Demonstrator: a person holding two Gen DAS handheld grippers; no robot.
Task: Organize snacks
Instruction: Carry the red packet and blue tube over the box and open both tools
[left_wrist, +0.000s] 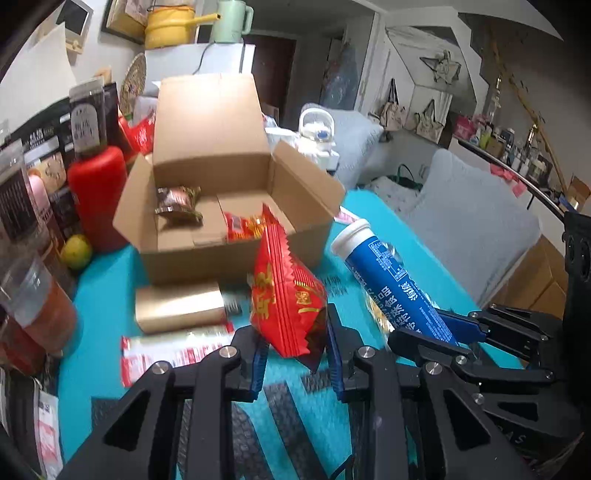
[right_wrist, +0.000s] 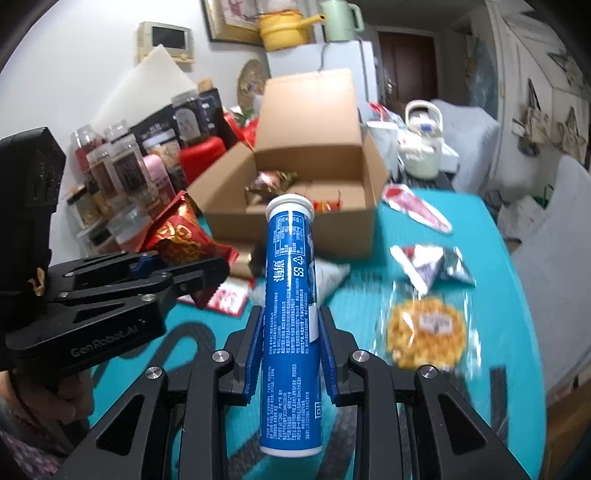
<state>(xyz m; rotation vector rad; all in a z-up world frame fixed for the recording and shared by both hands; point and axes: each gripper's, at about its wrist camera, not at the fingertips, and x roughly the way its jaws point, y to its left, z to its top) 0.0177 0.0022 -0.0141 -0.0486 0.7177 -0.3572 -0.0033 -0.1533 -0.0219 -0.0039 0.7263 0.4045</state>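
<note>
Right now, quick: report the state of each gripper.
Left gripper: closed on the red snack packet, held off the table.
Right gripper: closed on the blue tube, white cap pointing toward the cardboard box.

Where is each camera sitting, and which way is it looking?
Left wrist: sits on the left gripper, looking down along its fingers at the red snack packet it holds; the right gripper shows beside it.
Right wrist: sits on the right gripper, looking down along the blue tube it holds; the left gripper and a hand show.
Both see the open cardboard box on the teal table.
</note>
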